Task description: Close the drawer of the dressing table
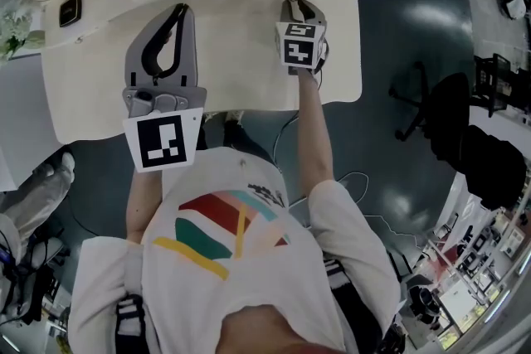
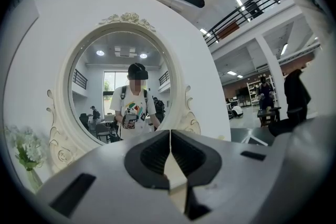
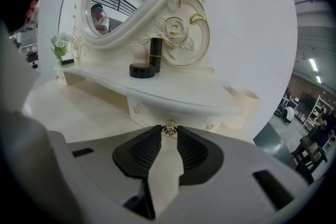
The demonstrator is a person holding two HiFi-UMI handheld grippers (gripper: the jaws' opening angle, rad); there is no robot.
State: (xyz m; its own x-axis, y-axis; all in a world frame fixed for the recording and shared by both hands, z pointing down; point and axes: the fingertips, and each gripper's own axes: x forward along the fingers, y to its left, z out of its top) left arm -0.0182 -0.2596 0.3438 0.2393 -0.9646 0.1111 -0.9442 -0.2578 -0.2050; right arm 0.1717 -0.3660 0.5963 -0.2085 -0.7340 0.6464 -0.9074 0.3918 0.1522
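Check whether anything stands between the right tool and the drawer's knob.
Nothing visible does: the right tool has its tips closed on the gold knob of the small drawer under the shelf.

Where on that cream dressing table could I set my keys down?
Bare cream tabletop lies between the left gripper and the right gripper, which grips the small gold knob, and at its left end. The raised back shelf is crowded: round black case, black tube, cream cup, white flowers.
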